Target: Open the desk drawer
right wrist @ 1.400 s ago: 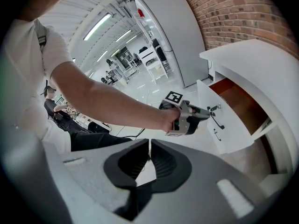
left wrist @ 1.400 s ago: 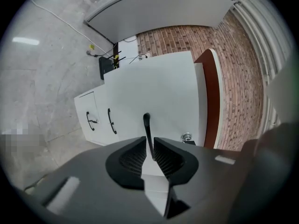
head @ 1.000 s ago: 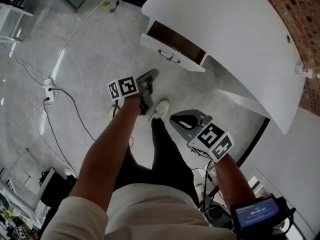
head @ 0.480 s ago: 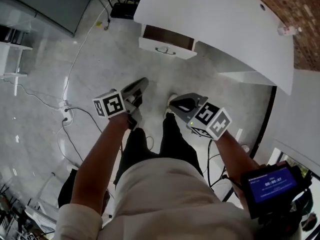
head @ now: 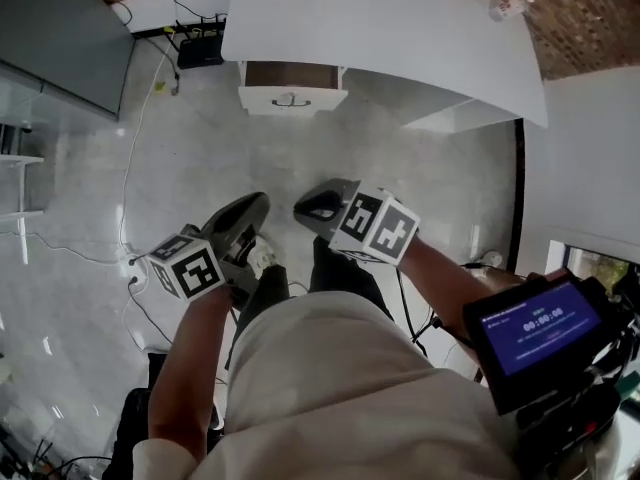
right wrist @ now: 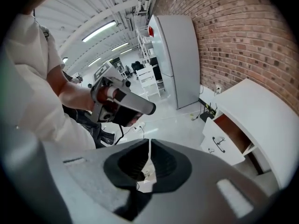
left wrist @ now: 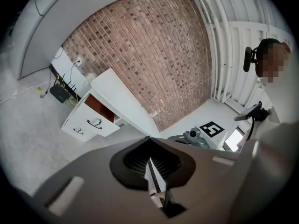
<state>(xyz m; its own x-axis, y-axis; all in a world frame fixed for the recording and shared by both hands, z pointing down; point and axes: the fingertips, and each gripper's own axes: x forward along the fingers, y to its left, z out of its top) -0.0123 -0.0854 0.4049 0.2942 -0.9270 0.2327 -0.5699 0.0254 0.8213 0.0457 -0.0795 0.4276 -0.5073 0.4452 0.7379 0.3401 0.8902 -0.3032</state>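
A white desk [head: 400, 28] stands at the top of the head view, against a brick wall. Its white drawer [head: 292, 99] is pulled out, brown inside [head: 292, 73], with a dark handle [head: 291, 99]. The same drawer [left wrist: 88, 122] shows in the left gripper view and again, as drawer [right wrist: 224, 141], in the right gripper view. My left gripper [head: 256, 204] and right gripper [head: 305, 208] are held low, close to the body, far from the desk. Both have jaws closed together with nothing between them.
Cables [head: 130, 158] run over the grey floor at left to a power strip [head: 135, 263]. A black box [head: 200, 53] sits by the wall. A grey cabinet [head: 55, 28] stands at upper left. A small bottle [head: 508, 8] lies on the desk. A screen [head: 535, 318] hangs at right.
Both grippers have drawn back toward the body and away from the desk. The view has swung, so the open drawer now sits farther off at the top.
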